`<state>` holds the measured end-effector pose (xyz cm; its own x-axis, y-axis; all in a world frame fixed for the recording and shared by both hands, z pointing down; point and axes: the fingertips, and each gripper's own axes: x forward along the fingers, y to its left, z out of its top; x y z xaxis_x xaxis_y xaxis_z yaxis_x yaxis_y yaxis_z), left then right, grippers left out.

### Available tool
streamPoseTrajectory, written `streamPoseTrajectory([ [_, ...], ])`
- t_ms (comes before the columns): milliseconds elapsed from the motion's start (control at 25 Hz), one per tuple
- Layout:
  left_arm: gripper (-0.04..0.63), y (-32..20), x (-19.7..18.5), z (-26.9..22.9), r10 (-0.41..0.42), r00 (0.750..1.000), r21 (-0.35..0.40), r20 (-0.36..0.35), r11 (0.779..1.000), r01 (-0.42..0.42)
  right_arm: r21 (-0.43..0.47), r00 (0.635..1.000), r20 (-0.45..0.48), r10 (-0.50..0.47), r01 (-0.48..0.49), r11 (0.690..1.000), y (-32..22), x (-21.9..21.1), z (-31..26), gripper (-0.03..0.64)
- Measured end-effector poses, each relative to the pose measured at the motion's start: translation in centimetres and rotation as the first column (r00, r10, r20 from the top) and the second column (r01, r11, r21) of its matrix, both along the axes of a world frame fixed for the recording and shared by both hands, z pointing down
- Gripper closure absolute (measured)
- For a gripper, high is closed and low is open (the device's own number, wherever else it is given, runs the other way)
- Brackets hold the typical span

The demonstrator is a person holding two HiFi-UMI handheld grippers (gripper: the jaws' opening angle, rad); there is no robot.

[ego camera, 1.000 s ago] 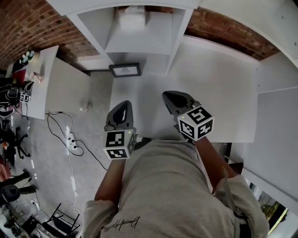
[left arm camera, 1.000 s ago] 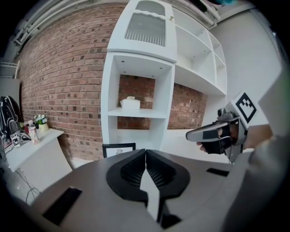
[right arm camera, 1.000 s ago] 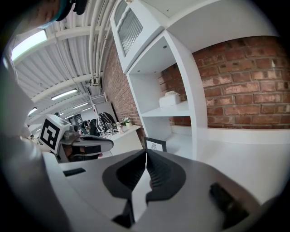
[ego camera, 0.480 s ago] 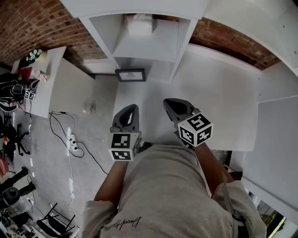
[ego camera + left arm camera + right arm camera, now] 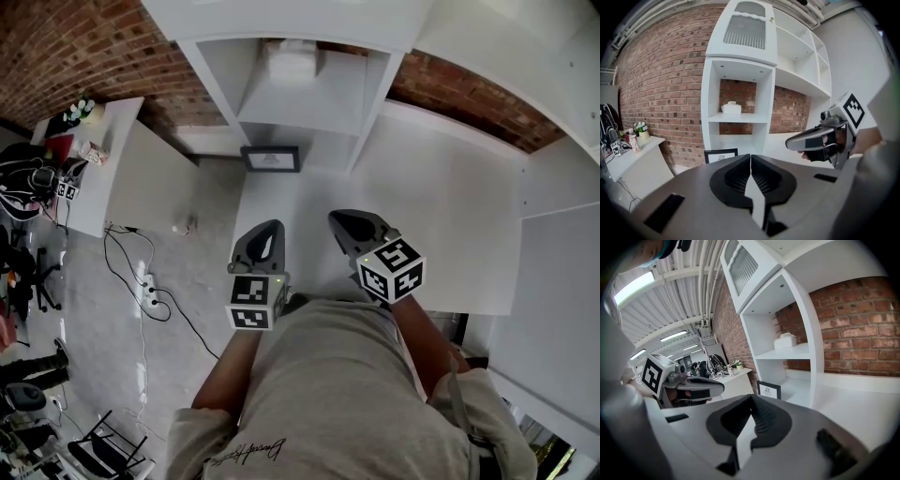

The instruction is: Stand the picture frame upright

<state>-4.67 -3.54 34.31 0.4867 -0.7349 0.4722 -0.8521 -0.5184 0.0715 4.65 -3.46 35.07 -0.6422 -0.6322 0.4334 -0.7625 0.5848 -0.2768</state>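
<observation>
The black picture frame point(image 5: 271, 158) stood on its edge at the far end of the white tabletop point(image 5: 450, 206), at the foot of a white shelf unit point(image 5: 300, 94) set against a brick wall point(image 5: 75, 47). Well short of it, the left gripper point(image 5: 270, 232) and right gripper point(image 5: 345, 221) hovered side by side, each with its fingers closed on nothing.

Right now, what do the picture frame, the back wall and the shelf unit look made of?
Picture frame: dark matte border, wood or plastic, can't tell. Wall: bare red brick, mortar lines visible. Shelf unit: smooth white boards, probably painted or laminated.
</observation>
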Motion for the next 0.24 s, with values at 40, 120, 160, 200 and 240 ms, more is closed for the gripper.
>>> streamPoseTrajectory([
  [40,0.578,0.04,-0.08,0.01,-0.002,1.000,0.000,0.002,1.000,0.002,0.001,1.000,0.001,-0.001,0.001,1.000,0.07,-0.06,0.00,0.589],
  [120,0.578,0.20,-0.20,0.00,-0.005,1.000,0.000,0.000,1.000,0.005,0.000,1.000,0.002,-0.003,0.003,1.000,0.31,-0.18,0.05,0.589],
  [160,0.578,0.34,-0.25,-0.02,-0.006,1.000,0.000,-0.001,1.000,0.006,-0.002,1.000,0.002,-0.005,0.005,1.000,0.48,-0.25,0.09,0.589],
  [200,0.578,0.49,-0.29,-0.04,-0.006,1.000,0.000,-0.003,1.000,0.006,-0.004,1.000,0.001,-0.006,0.006,1.000,0.65,-0.32,0.14,0.589],
  [240,0.578,0.65,-0.33,-0.06,-0.006,1.000,-0.001,-0.005,1.000,0.006,-0.005,1.000,0.000,-0.008,0.008,1.000,0.83,-0.40,0.19,0.589],
])
